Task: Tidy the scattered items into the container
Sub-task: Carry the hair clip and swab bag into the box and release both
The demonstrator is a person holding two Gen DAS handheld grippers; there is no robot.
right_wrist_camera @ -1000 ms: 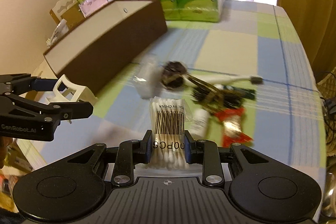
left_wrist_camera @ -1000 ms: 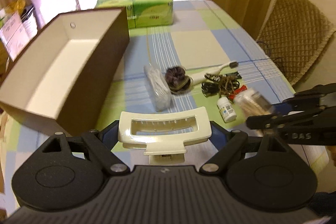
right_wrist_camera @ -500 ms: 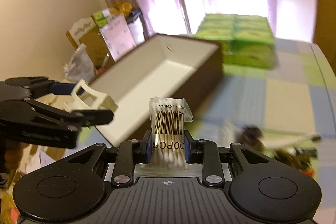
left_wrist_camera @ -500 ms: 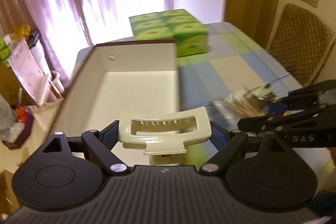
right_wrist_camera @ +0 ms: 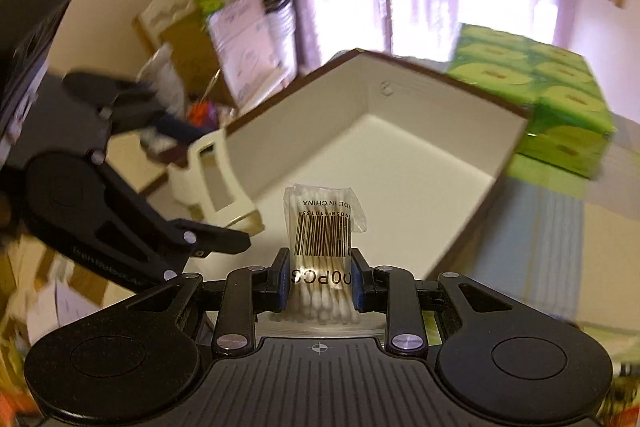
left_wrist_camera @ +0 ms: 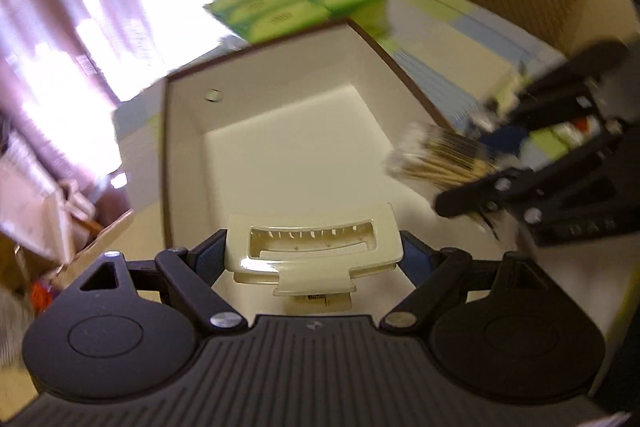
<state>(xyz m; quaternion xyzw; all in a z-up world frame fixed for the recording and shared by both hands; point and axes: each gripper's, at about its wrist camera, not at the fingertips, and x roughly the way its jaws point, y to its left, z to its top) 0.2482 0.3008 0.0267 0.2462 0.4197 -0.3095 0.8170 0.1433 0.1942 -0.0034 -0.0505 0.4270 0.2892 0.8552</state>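
Both grippers have swung over the box [left_wrist_camera: 280, 147], left gripper [left_wrist_camera: 314, 259] clamped on the cream clip [left_wrist_camera: 312, 251], right gripper [right_wrist_camera: 320, 275] on the cotton-swab pack [right_wrist_camera: 322, 227]; lower well inside the walls, then part the jaws.

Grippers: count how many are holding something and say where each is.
2. The left gripper holds a cream clip over the box; the right gripper holds a swab pack over it too.

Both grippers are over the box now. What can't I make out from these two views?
- Items left on the table: left wrist view, hidden behind the right gripper and motion blur.
- Box near floor: both views, covered by the grippers' bodies.
- Cotton swab pack lower end: right wrist view, hidden between the fingers.
- Cream clip: underside hidden by the left gripper.
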